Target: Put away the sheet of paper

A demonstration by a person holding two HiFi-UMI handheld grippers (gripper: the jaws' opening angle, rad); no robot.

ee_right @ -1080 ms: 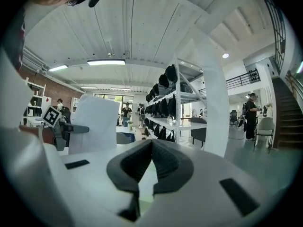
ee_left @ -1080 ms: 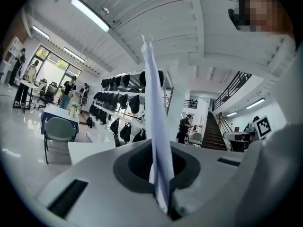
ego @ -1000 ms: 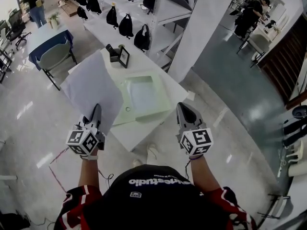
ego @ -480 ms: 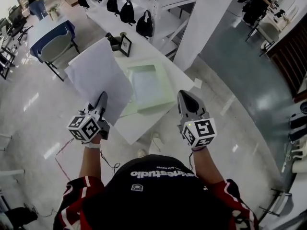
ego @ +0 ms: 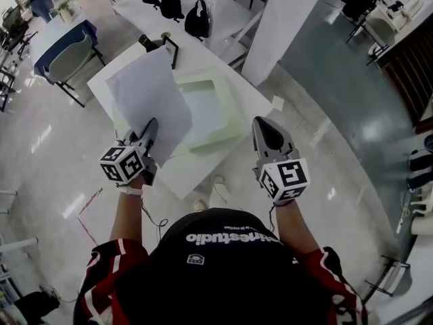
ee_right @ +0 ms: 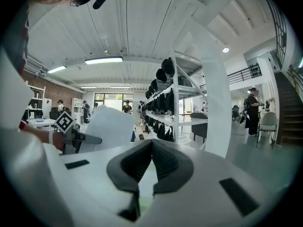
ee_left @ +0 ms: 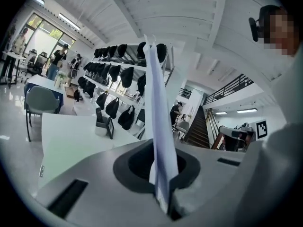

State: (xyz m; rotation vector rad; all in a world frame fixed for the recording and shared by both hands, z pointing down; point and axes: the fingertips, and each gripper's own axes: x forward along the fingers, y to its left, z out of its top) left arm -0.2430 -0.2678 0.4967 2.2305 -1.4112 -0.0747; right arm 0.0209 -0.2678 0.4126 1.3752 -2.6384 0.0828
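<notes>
I have two hand-held grippers in view, one in each hand. The left hand-held gripper (ego: 150, 126) is clamped on the near edge of one white sheet of paper (ego: 149, 93). In the left gripper view the sheet (ee_left: 158, 126) comes up edge-on out of the closed jaws. The right hand-held gripper (ego: 264, 123) has its jaws together with nothing between them, and it hangs at the right of the desk, apart from the sheet.

The sheet is in the air above the left part of the white desk (ego: 186, 176). In the head view it covers the left edge of the tray, but it is not inside the tray.

On the desk I count one container, a pale green tray (ego: 227, 122) with a raised rim. Its inside looks flat and pale, and I cannot tell if anything lies in it. At the far end of the desk there is one black holder with one small frame (ego: 167, 47) just beside it.

Behind the desk are white shelves with black bags (ego: 197, 19). I see three bags in a row in the head view, and the left gripper view shows many more. At the left there is one grey chair (ego: 67, 59) at a table with a blue cloth (ego: 47, 36).
</notes>
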